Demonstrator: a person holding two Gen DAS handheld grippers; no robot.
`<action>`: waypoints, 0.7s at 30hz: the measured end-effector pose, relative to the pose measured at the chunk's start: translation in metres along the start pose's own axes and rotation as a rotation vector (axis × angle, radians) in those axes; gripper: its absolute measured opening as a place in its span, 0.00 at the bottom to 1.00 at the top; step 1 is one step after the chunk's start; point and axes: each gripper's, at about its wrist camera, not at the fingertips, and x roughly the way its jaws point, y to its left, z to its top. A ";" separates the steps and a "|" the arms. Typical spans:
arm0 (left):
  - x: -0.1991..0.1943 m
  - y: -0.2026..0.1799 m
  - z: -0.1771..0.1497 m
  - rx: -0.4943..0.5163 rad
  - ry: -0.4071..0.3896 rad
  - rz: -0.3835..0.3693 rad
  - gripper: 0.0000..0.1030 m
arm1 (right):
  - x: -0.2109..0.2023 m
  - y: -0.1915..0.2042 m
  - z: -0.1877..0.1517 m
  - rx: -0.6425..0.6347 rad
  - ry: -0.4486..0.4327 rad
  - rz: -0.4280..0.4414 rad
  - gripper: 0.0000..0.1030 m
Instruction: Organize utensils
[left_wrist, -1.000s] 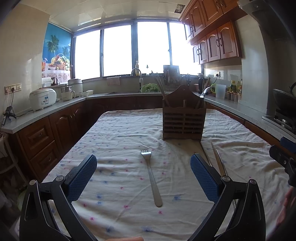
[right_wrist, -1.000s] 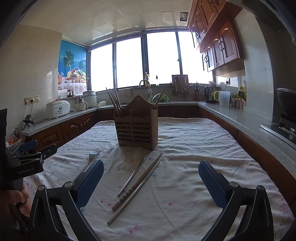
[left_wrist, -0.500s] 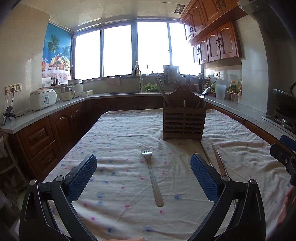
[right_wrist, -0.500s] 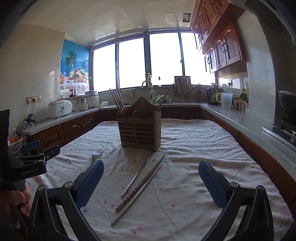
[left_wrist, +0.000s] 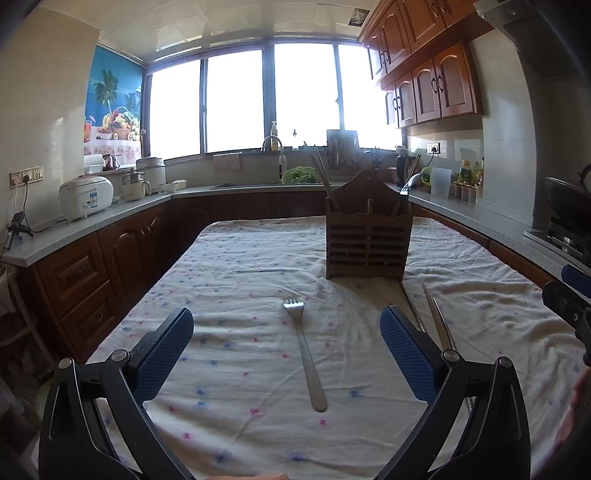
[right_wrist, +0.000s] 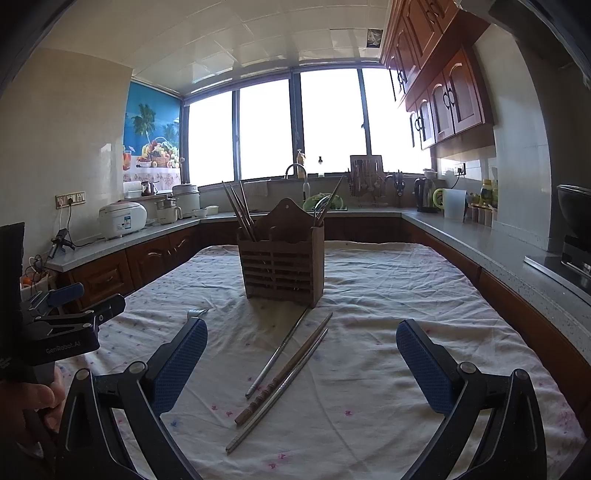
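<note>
A metal fork lies on the white floral tablecloth, tines away from me, between the open jaws of my left gripper. A wooden utensil holder stands behind it with chopsticks and a spoon inside. In the right wrist view the holder stands mid-table, and three chopsticks lie loose in front of it, between the open jaws of my right gripper. Only the fork's tines show past the left finger. Both grippers are empty and above the cloth.
Chopsticks lie right of the fork, partly behind my left gripper's right finger. Wooden counters run around the table, with a rice cooker, a sink tap and a wok. The other gripper shows at left.
The right wrist view has crept forward and tilted slightly, so the holder and chopsticks sit a little higher and closer. The left view is almost unchanged. Both grippers stay open.
</note>
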 end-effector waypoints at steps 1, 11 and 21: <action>0.000 0.000 0.000 0.000 0.001 0.000 1.00 | 0.000 0.000 0.000 0.000 0.000 0.000 1.00; 0.001 -0.002 0.001 0.006 0.004 -0.006 1.00 | 0.000 0.001 0.000 0.000 -0.005 0.002 1.00; 0.002 -0.003 0.002 0.013 0.007 -0.009 1.00 | -0.002 0.003 0.002 0.000 -0.012 0.007 1.00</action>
